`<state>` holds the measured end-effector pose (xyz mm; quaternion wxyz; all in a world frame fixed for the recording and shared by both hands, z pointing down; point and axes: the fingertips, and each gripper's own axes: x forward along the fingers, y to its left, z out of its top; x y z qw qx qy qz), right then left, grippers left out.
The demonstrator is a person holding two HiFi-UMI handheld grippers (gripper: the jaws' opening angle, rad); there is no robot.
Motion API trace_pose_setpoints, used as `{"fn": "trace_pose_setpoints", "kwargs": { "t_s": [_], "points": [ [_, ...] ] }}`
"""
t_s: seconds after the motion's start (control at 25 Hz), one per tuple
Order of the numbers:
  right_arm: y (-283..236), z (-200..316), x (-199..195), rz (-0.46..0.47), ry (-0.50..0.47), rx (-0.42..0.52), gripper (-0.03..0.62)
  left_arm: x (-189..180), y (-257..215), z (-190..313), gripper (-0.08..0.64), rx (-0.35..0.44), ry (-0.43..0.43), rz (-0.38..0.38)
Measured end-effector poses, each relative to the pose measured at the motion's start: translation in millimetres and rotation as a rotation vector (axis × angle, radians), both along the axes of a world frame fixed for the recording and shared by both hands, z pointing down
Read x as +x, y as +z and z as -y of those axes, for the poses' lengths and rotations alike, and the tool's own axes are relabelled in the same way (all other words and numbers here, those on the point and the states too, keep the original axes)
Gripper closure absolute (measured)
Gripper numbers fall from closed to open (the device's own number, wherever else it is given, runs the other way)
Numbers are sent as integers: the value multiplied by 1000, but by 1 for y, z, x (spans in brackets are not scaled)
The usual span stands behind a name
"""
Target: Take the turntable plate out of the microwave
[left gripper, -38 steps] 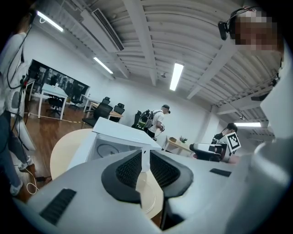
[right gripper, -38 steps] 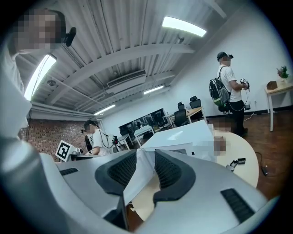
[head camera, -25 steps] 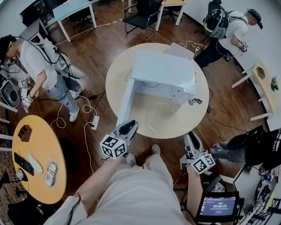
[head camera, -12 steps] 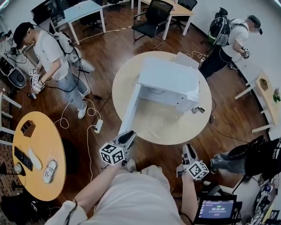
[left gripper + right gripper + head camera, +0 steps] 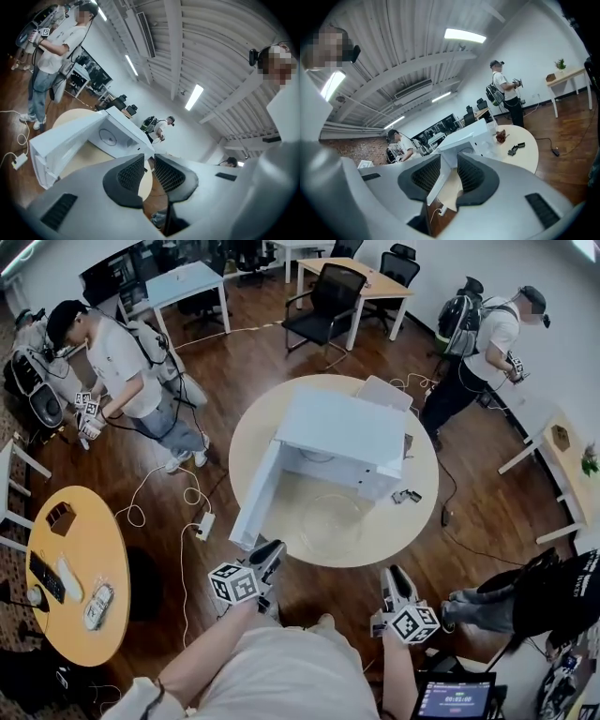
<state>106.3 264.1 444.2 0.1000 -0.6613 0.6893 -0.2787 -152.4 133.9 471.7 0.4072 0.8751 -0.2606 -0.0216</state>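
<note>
The clear glass turntable plate (image 5: 328, 518) lies flat on the round wooden table (image 5: 417, 521), in front of the white microwave (image 5: 339, 435). The microwave's door (image 5: 255, 495) stands swung open toward me on the left. My left gripper (image 5: 273, 548) hovers at the table's near edge by the end of the door, its jaws a narrow gap apart with nothing between them (image 5: 149, 161). My right gripper (image 5: 392, 574) hangs off the near right edge of the table, open and empty (image 5: 449, 171). Neither gripper touches the plate.
A small black item (image 5: 406, 495) lies on the table right of the microwave. Office chairs (image 5: 323, 306) and desks stand behind. Two people (image 5: 122, 371) work at the left and back right. A second round table (image 5: 70, 577) stands left; cables (image 5: 192, 512) trail on the floor.
Both grippers have sunk lower in the head view and drawn slightly back toward me; the left one has rolled a little. The plate and microwave have not moved.
</note>
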Motion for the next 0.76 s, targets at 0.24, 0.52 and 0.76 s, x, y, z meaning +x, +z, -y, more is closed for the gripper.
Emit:
{"fn": "trace_pose_setpoints", "kwargs": {
  "t_s": [0.24,0.52,0.76],
  "points": [
    [-45,-6,32,-32,-41,108,487,72,-42,-33,511,6,68,-148],
    [-41,-2,39,-53,-154,101,489,111,-63,-55,509,38,69,-185],
    [-48,-8,50,-52,-213,126,489,138,-79,-78,443,53,105,-247]
  ]
}}
